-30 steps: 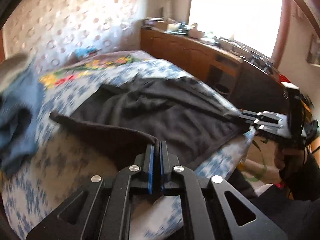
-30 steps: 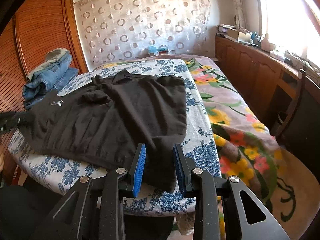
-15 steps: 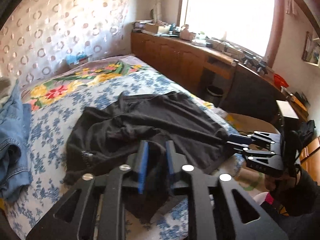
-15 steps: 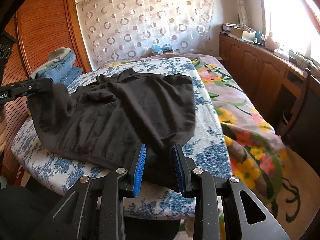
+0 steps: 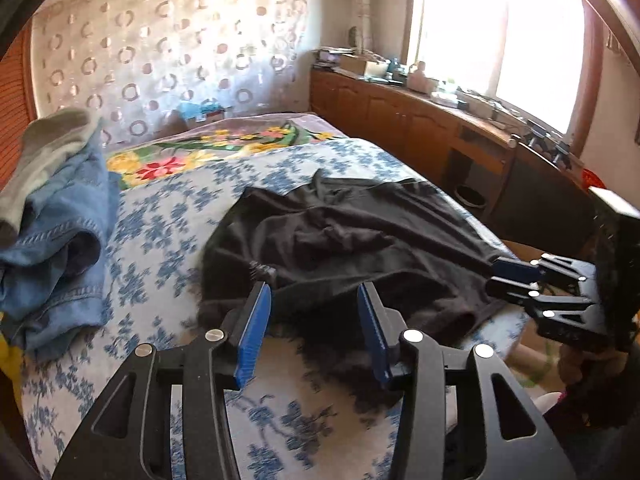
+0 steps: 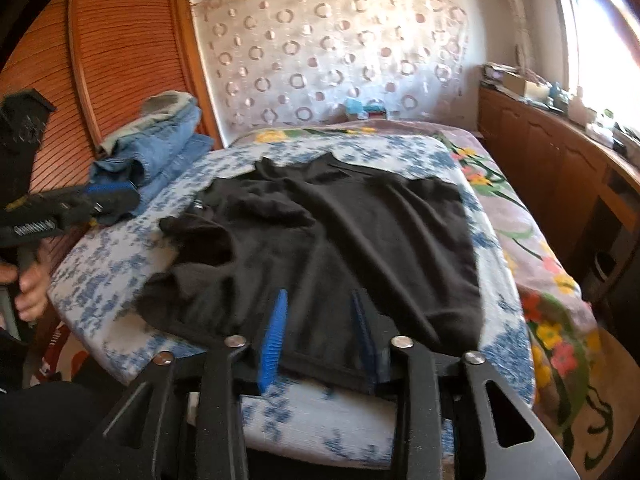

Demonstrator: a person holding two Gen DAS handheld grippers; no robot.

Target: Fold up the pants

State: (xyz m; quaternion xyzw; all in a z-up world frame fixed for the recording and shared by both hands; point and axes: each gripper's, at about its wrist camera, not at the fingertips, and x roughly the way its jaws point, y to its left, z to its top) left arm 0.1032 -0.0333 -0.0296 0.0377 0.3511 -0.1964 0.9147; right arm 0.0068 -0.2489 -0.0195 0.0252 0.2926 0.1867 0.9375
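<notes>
Strong daylight is pouring through the tall bright window [image 5: 496, 36] at the upper right of both frames, blowing out to white glare and washing the pale circle-patterned curtain [image 6: 332, 52]. The crumpled black fabric pants [image 5: 360, 240] are losing detail in shadow. Fisheye distortion is bending the edges, dark corners are vignetting, and motion blur is smearing the blue-flowered white bedcover [image 6: 316, 420] at the bottom.

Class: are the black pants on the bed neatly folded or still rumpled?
Rumpled: the black pants lie loosely doubled on the bed, creased and bunched, edges uneven.

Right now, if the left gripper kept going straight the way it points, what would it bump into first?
Probably the black pants on the bed. The left gripper has just been opening, nothing pinched, and the crumpled cloth lies right ahead of it.
</notes>
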